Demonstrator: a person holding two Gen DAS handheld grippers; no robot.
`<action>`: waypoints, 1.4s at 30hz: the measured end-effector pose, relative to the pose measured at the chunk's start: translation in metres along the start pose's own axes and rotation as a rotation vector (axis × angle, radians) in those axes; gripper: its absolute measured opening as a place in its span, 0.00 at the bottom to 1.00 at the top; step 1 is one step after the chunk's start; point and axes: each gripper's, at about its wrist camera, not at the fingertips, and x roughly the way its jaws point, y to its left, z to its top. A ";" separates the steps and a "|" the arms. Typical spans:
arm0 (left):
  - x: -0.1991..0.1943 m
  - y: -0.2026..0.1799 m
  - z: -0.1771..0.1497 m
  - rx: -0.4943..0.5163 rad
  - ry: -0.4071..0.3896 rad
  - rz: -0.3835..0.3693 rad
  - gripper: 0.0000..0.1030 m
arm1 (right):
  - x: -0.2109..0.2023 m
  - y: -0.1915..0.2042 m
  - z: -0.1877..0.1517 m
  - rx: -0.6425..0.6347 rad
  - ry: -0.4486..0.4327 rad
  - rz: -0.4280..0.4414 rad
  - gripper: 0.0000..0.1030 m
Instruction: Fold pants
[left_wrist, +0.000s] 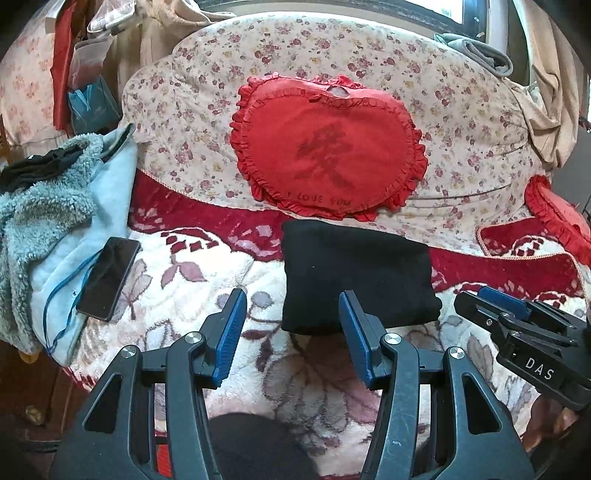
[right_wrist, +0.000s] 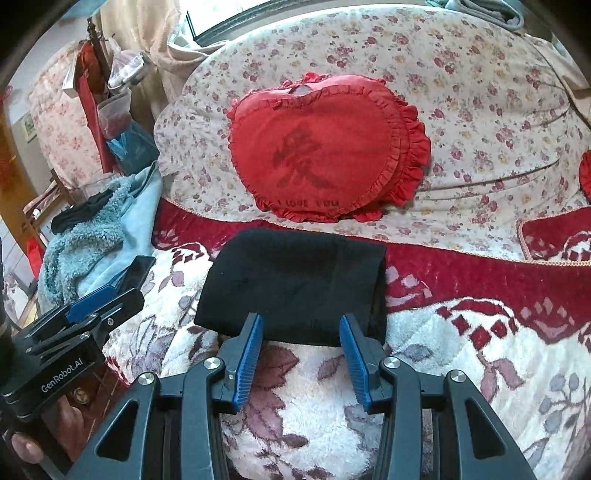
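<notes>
- The black knit pants, folded into a compact rectangle, lie flat on the plush white blanket with maroon flowers and a red border, towards the far edge of that blanket where the red border runs, just short of the floral quilt behind it.
- The left gripper has its blue-padded jaws apart with nothing between them; it hangs over the blanket at the near left corner of the pants, not touching them as far as I can tell.
- The right gripper also stands apart and empty, its tips just over the near edge of the pants; contact cannot be made out.
- Judging by the neat shape, the folding looks done or nearly so.
- Risk: a pad tip snagging the near edge of the pants as a gripper moves away could drag the top layer and open the fold, since knit fabric catches easily on ridged pads.
- Risk: the deep pile of the blanket could grip the bottom layer, so any push to square the bundle may wrinkle it rather than slide it.
- Risk: the two grippers sit near each other at the near edge; a careless swing could knock them together.
- Risk: the dark smartphone with its blue cord lies on a pale blue fleece garment at the blanket's left edge; a wide leftward sweep could tug the cord.
- The red heart-shaped frilled cushion rests on the quilt beyond the pants, well clear.
- Containers: none lies on the bed; a clear plastic bag hangs at the far left, its contents too unclear to name.
</notes>
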 end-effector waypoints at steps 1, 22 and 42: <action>0.000 -0.001 0.000 0.005 0.000 0.004 0.49 | 0.000 0.000 0.000 -0.001 -0.001 0.001 0.41; 0.001 -0.005 -0.007 0.009 0.024 -0.006 0.49 | 0.001 0.008 -0.006 -0.005 0.005 0.011 0.41; 0.006 -0.004 -0.009 -0.004 0.033 -0.014 0.49 | 0.008 0.006 -0.009 -0.003 0.026 0.019 0.41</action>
